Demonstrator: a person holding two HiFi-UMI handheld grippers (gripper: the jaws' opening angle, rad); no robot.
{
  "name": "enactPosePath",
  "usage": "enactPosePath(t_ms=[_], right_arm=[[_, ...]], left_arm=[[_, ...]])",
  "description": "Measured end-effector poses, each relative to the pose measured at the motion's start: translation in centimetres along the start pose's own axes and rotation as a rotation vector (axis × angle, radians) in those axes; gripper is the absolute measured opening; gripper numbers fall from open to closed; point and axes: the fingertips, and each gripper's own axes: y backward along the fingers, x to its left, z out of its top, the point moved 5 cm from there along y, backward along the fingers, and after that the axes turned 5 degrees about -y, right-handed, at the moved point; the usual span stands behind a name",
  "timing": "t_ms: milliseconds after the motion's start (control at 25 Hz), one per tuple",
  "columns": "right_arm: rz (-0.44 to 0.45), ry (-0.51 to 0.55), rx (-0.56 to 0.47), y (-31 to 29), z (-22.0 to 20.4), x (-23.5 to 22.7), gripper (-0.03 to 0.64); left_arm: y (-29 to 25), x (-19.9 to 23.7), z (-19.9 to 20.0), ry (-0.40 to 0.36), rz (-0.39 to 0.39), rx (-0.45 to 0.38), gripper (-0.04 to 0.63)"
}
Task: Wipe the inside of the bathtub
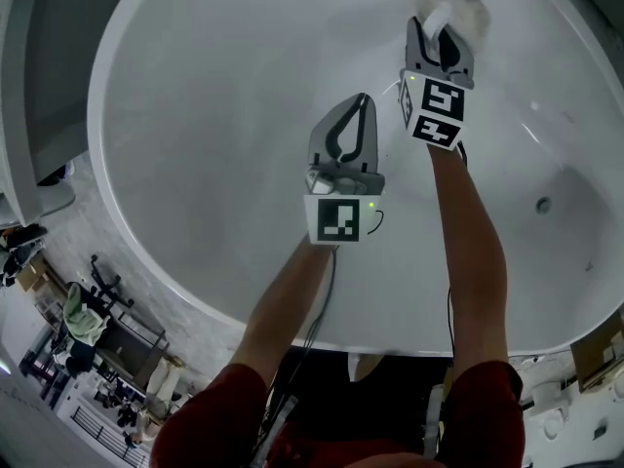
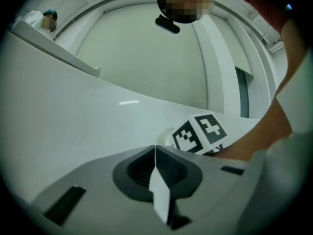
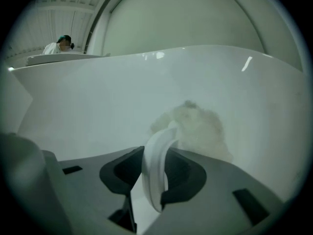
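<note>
I look down into a white bathtub (image 1: 127, 217) with a smooth, curved inner wall. At its far wall, a fluffy white wiping pad (image 1: 455, 6) rests against the surface. My right gripper (image 1: 441, 39) is shut on the pad's white strap (image 3: 156, 168), and the pad (image 3: 195, 126) shows just beyond the jaws against the tub wall (image 3: 98, 102). My left gripper (image 1: 361, 103) hovers over the middle of the tub, nearer to me, with its jaws shut and nothing between them. In the left gripper view the jaws (image 2: 155, 153) meet, and the right gripper's marker cube (image 2: 200, 133) sits behind them.
A drain (image 1: 543, 204) lies in the tub floor at the right. Outside the tub, racks and clutter (image 1: 97, 339) stand at the lower left and a cardboard box (image 1: 597, 347) at the lower right. A person in white (image 3: 57, 45) stands far beyond the rim.
</note>
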Motion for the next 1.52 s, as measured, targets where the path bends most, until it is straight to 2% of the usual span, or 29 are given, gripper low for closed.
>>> enactPosePath(t_ms=[160,320,440,760,960,1080,1200,1520], right_arm=[[-0.011,-0.007,0.022,-0.1,0.1,0.6,0.12],[0.014,0.011,0.025,0.3,0.1,1.0,0.118],[0.032,-0.014,0.013,1.3,0.6,1.2,0.115],[0.057,-0.166,-0.049,7.6,1.9,-4.5,0.109],[0.055,-0.224,-0.093,12.8,2.6,-12.5,0.108],[0.03,-0.24,-0.108,16.2,4.6,-22.3,0.107],[-0.042,-0.253,-0.129,20.9,6.5,-31.7,0.107],[-0.188,-0.274,-0.158,33.2,5.6,-44.4,0.107]], left_arm=[[0.8,0.3,0.4,0.004,-0.01,0.004,0.015],[1.0,0.1,0.2,-0.006,-0.025,0.012,0.015],[1.2,0.1,0.6,-0.003,-0.033,0.01,0.015],[0.0,-5.2,3.1,-0.026,-0.081,-0.039,0.015],[-2.7,-12.7,5.1,-0.038,-0.161,-0.073,0.015],[-6.6,-21.3,8.0,-0.049,-0.219,-0.066,0.015],[-9.8,-30.0,11.2,-0.054,-0.308,-0.083,0.015],[-9.9,-45.8,14.5,-0.066,-0.485,-0.124,0.015]])
